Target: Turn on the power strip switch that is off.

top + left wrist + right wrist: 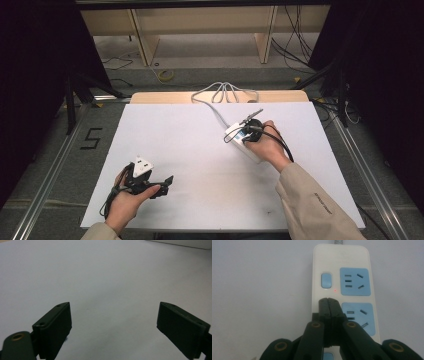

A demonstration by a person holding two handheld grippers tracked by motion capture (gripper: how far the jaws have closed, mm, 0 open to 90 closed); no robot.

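While over strip: right gripper (328, 300), jaws pressed together, nothing between
Power strip (342, 272): flat on white table (190, 150), right of centre, red light on
Left gripper (113, 325): jaws wide apart, low at near-left

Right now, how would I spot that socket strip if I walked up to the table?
Start at the white table, then look to its right half, under the person's right gripper. There lies the white power strip, with blue sockets, a blue switch and a tiny red light, its grey cord running off the far edge.
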